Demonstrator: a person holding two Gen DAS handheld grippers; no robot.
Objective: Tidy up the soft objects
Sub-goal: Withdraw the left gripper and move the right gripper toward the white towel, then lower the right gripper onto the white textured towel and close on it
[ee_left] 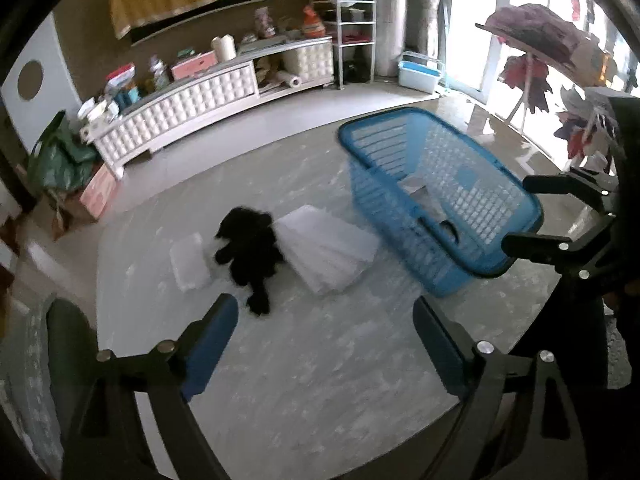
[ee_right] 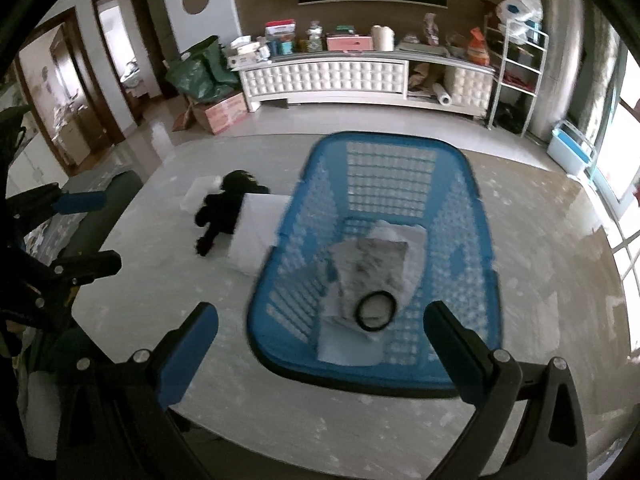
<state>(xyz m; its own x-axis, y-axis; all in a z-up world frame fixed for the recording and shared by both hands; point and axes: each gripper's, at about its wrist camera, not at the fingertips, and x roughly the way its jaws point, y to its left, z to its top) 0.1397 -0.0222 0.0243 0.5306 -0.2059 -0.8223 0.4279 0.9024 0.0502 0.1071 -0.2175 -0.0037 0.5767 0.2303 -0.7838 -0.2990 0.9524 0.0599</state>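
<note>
Claws both gape empty; only the right view reveals the basket's black ring.

Each gripper is a black frame of angular struts with 2 fingers faced in blue pads. On the left gripper, round silver screw heads sit at the strut joints at 7 and 5 o'clock of the left wrist view. The right gripper has the same black struts, blue pads and silver screws.
</note>
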